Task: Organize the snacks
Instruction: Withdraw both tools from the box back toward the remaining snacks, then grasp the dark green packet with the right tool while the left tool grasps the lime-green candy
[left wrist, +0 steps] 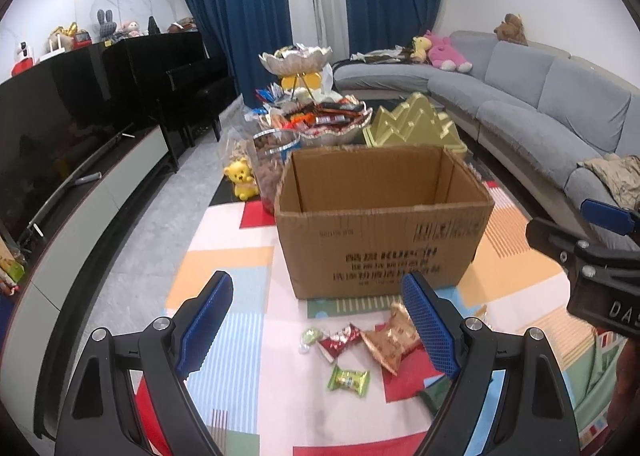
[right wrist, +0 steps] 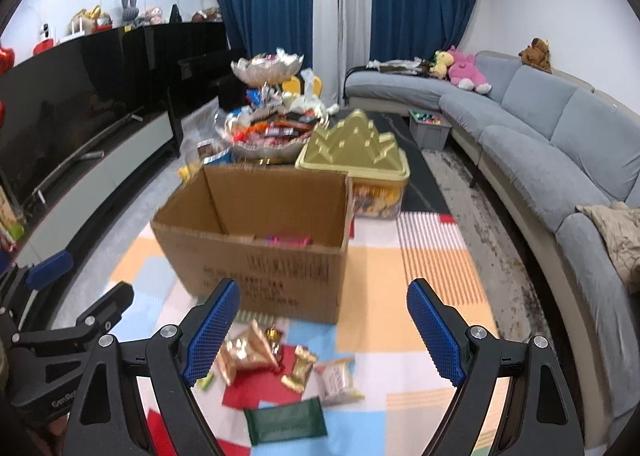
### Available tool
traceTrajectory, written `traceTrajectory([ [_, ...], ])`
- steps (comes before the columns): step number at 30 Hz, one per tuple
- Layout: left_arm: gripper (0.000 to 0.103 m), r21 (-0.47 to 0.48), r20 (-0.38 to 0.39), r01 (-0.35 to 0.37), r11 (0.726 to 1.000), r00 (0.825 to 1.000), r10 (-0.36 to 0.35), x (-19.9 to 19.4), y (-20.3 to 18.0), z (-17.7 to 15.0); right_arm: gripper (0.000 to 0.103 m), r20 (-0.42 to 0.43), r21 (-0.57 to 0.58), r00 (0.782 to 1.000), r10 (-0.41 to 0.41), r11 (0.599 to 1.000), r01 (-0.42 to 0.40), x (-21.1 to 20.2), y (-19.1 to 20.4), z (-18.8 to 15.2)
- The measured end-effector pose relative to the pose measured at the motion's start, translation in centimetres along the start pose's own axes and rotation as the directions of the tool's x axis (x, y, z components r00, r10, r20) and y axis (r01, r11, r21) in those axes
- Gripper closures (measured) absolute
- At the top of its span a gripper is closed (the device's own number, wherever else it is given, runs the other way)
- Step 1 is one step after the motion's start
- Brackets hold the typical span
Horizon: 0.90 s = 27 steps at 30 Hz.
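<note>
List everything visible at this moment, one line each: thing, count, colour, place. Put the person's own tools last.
Cardboard box: one, brown, open, on the mat; some wrappers inside.
Play mat: one, multicoloured, on the floor.
Loose snack packets: several, gold, red, green, white, on the mat before the box.
Dark green packet: one, nearest the right tool.
Tiered snack stand: one, silver, full, behind the box.
Gold-lidded container: one, behind the box.
Yellow bear toy: one, left of the box.
Sofa: one, grey, right side; plush toys on it.
Grey bin: one, by the sofa.
Curtains: blue, back wall.
TV: one, black, left.
Left tool: open, empty.
Right tool: open, empty.
</note>
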State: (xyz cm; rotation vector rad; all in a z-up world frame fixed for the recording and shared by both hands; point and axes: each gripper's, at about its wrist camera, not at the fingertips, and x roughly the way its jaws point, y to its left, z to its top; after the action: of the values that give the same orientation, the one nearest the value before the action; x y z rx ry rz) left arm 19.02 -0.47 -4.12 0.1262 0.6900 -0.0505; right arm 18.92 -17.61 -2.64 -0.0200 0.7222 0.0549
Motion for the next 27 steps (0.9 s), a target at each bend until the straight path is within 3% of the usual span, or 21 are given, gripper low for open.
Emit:
traceTrajectory([
  [6,0.016,0.035,-0.032,0.004,0.999,0.999,-0.003,1.0,0.0,-2.2,0.017,-0.044,-0.036,0.999,-0.007,0.999,0.005,1.0,1.0,-2.6],
  [10,0.010,0.054,-0.045,0.006,0.998,0.999,-0.004,1.8,0.1,-3.8,0.017,-0.081,-0.056,0.997,-0.013,0.998,0.009,1.9,1.5,-4.3],
  [27,0.009,0.097,-0.111,0.082,0.992,0.991,-0.071,5.8,-0.2,-8.2,0.010,-0.205,-0.123,0.979,-0.023,0.992,-0.003,5.5,2.5,-9.7],
])
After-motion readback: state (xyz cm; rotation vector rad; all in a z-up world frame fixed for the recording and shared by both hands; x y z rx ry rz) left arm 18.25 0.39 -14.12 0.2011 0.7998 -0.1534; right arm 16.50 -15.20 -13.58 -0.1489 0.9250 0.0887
